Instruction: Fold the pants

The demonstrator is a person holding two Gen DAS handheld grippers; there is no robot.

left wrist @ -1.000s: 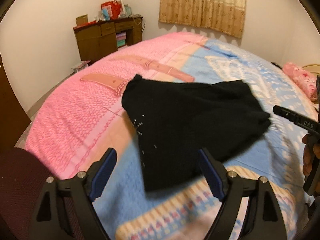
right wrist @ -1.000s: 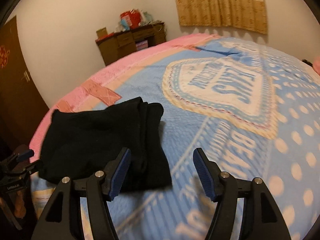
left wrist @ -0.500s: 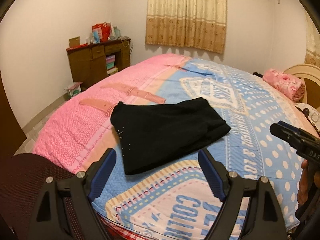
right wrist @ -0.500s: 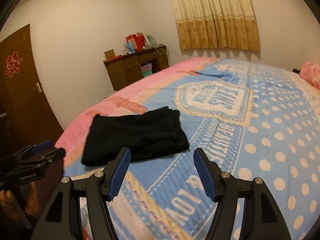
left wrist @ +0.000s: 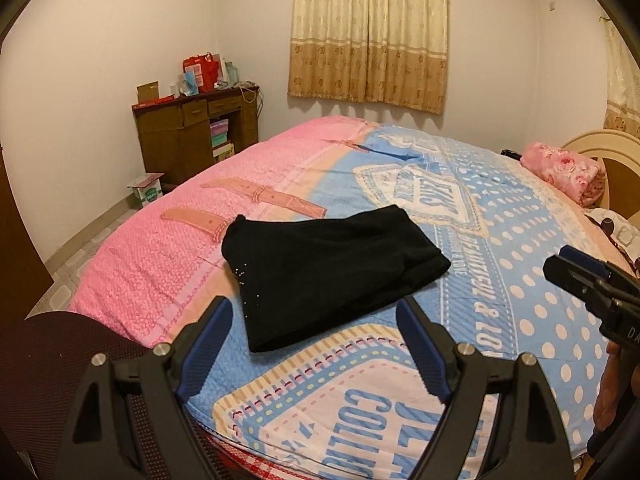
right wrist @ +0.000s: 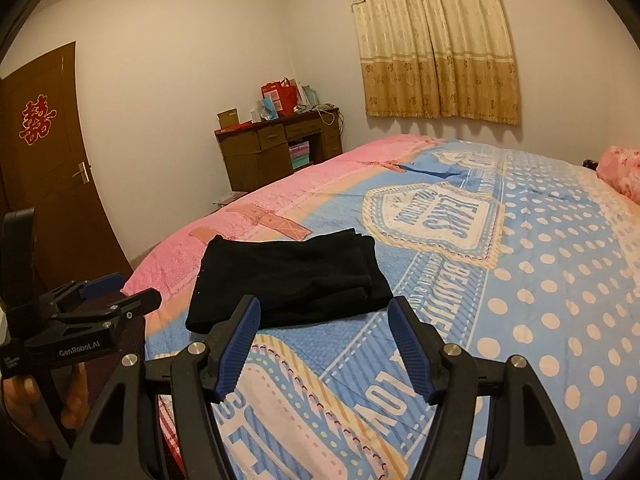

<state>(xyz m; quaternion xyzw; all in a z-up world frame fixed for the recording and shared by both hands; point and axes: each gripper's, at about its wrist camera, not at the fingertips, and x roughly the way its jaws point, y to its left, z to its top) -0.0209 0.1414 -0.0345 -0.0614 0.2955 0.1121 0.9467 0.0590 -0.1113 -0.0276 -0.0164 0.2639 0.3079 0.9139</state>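
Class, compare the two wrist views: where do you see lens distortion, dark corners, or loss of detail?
Left wrist view: the bed bulges in a fisheye curve, corners vignetted black, the black pants lose fold detail. Right wrist view: the door bows, corners again dark, the pants show layered edges; warm indoor light, no blur.

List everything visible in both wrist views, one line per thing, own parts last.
black pants: one, black, folded, lying on the bedspread near the foot of the bed
bedspread: one, pink and blue with cream dots and lettering, covering the bed
floral pillow: one, pink, at the head of the bed
wooden desk: one, dark brown, against the far wall
red gift bags: a cluster, red, on the desk
curtain: one, beige-gold, over the window
door: one, brown with a red emblem, left wall
left gripper: one, black with blue pads, open, empty
right gripper: one, black with blue pads, open, empty
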